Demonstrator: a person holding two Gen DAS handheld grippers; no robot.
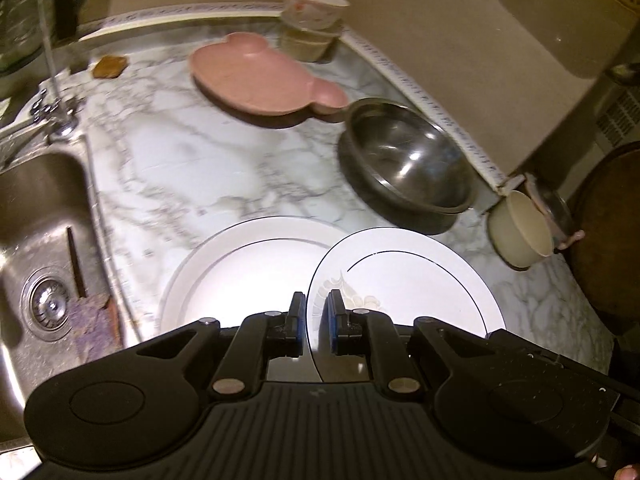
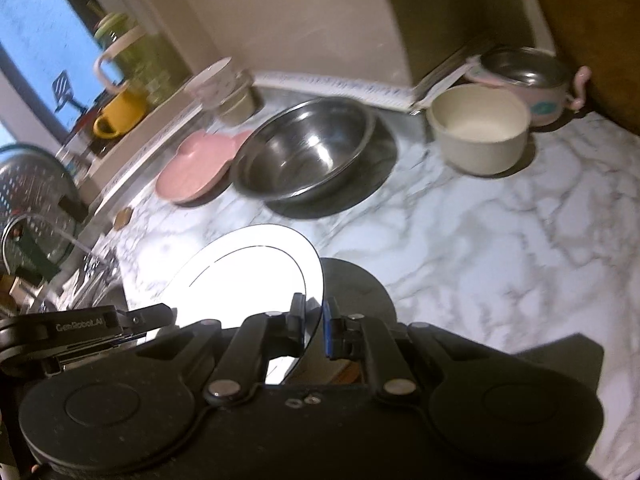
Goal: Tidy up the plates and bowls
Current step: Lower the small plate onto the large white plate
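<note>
Marble desk (image 1: 168,168) runs from the steel sink (image 1: 36,216) on the left past a plain white plate (image 1: 240,272) lying flat. Beside it, tilted above the surface, a black-rimmed white plate (image 1: 404,276) is pinched at its edge by the left tongs (image 1: 317,320) and, on its other side, by the right tongs (image 2: 314,328). Farther back sit a pink plate (image 1: 264,76), then a steel bowl (image 1: 408,152), then a cream bowl (image 1: 520,228).

Steel bowl (image 1: 408,160) sits between pink plate (image 1: 264,74) and cream bowl (image 1: 520,228).

Both wrist views look down close over the counter (image 1: 168,168), seemingly sharing the steel bowl (image 1: 408,160) (image 2: 304,152) far ahead.
</note>
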